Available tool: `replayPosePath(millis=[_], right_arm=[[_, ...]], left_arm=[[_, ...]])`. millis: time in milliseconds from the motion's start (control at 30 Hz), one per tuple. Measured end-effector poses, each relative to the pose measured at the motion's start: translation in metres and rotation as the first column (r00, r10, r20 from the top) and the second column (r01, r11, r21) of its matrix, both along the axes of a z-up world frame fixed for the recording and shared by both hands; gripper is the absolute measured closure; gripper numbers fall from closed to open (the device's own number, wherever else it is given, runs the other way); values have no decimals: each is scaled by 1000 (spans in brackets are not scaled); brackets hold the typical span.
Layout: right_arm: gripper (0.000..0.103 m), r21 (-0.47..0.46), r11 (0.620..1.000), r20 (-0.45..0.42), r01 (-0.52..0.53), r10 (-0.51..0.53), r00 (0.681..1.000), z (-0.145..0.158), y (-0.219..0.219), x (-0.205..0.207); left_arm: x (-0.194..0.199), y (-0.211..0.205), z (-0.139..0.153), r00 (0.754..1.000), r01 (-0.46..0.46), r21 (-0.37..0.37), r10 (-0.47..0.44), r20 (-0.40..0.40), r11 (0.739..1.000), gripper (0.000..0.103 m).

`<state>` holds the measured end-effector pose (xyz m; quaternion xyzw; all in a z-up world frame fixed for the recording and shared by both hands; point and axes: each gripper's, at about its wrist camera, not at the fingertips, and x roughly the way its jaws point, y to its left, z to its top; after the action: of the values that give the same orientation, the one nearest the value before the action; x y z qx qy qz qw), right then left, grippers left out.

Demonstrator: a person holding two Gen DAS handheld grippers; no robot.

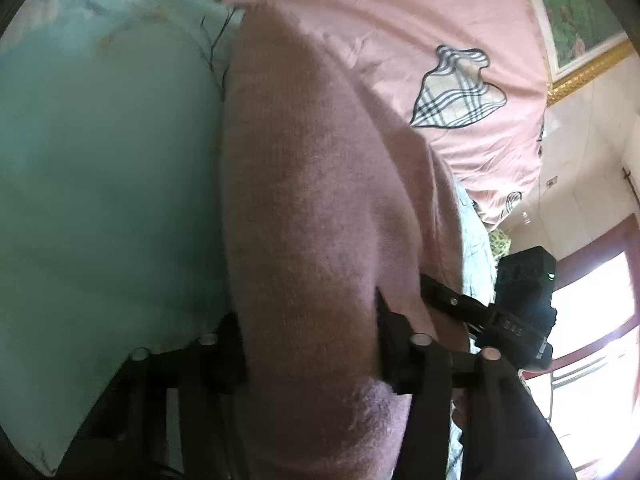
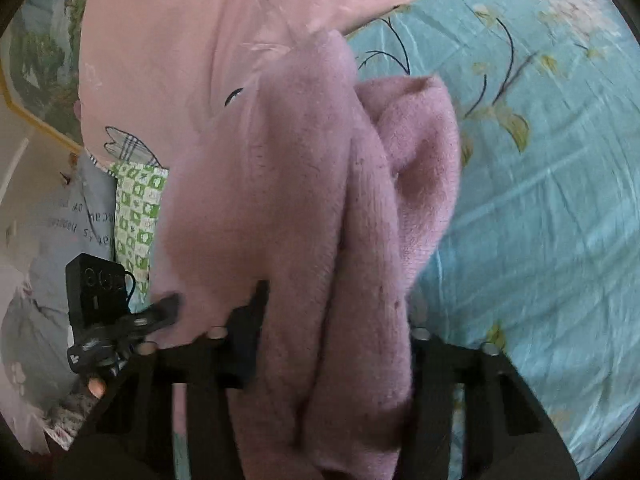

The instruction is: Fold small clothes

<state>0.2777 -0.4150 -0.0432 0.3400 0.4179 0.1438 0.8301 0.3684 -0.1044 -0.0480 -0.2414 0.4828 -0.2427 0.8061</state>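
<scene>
Held the mauve knit garment (image 1: pixel 320 208) in both grippers above the bed (image 2: pixel 540 200), long axis running straight ahead from each set of fingers. Left gripper (image 1: pixel 312 344) clamped on a flatter stretch of fabric; right gripper (image 2: pixel 336 340) pinched on a bunched, doubled-over stretch (folds hanging forward toward the teal sheet). Both pitched downward toward the bed, close side by side, neither clearly nearer; pink quilt (image 1: pixel 400 20) beyond.

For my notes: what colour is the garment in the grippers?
Dusty pink garment; the right wrist view shows it best.
</scene>
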Motion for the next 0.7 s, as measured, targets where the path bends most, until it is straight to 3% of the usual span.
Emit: replayPosePath(millis=[133,367,533,700], right_arm=[[70,25,1000,52,-2,0,999,24,15,-22],[70,24,993,152,-112,107,983,63,86,-72],[70,36,983,166,-179,170,971,61,139,-99],[70,77,967,135,-242,231,964,41,191,-112]], left_arm=[[-32,14,25,998,13,-19,-12,60,1000,65],[-119,68,65,991,-10,21,7,137,1000,65],[-178,111,72,989,-38,53,30,148,998,65],[-228,159,55,991,-76,42,71,114,996,65]])
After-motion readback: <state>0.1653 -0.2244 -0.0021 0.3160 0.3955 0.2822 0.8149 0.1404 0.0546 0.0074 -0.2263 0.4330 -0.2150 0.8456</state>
